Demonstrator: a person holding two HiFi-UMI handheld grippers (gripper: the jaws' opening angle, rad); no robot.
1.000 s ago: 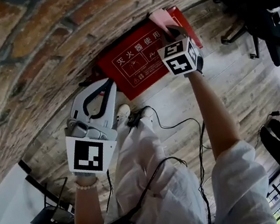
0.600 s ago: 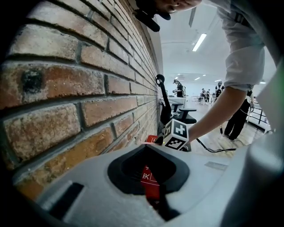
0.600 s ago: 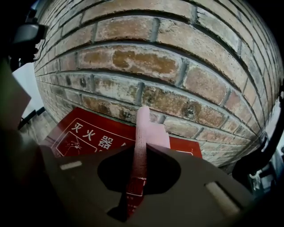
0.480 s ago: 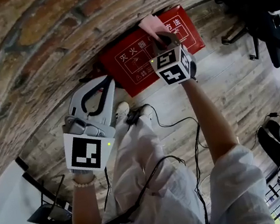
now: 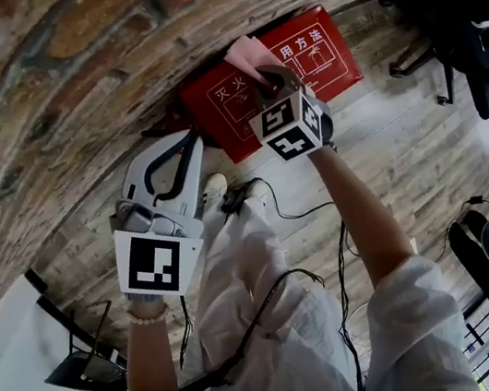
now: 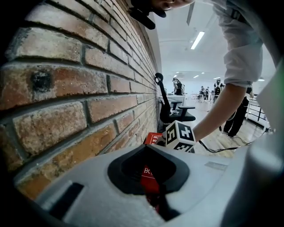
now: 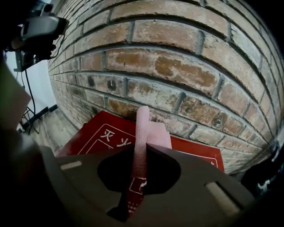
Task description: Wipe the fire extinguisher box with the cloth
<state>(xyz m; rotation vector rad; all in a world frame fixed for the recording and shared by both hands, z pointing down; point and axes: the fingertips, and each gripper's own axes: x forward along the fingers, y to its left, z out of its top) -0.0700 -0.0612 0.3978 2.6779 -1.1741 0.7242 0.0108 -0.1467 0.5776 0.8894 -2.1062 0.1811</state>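
1. The right gripper point(image 5: 266, 78) is squeezed tight on the pink cloth point(image 5: 243, 52) and presses it on the red box point(image 5: 327, 53), upper middle of the head view, by the brick wall point(image 5: 65, 81).
2. The cloth has slid from the box's right end toward its left (so that part is likely wiped).
3. The left gripper point(image 5: 187, 144) waits at middle left, pinched closed on nothing.

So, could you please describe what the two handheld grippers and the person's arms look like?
Both have pale plastic two-jaw shells with a black-rimmed opening behind the jaws. The left gripper and right gripper each carry a white cube with black square markers. The person wears short white sleeves and a beaded bracelet on the left wrist.
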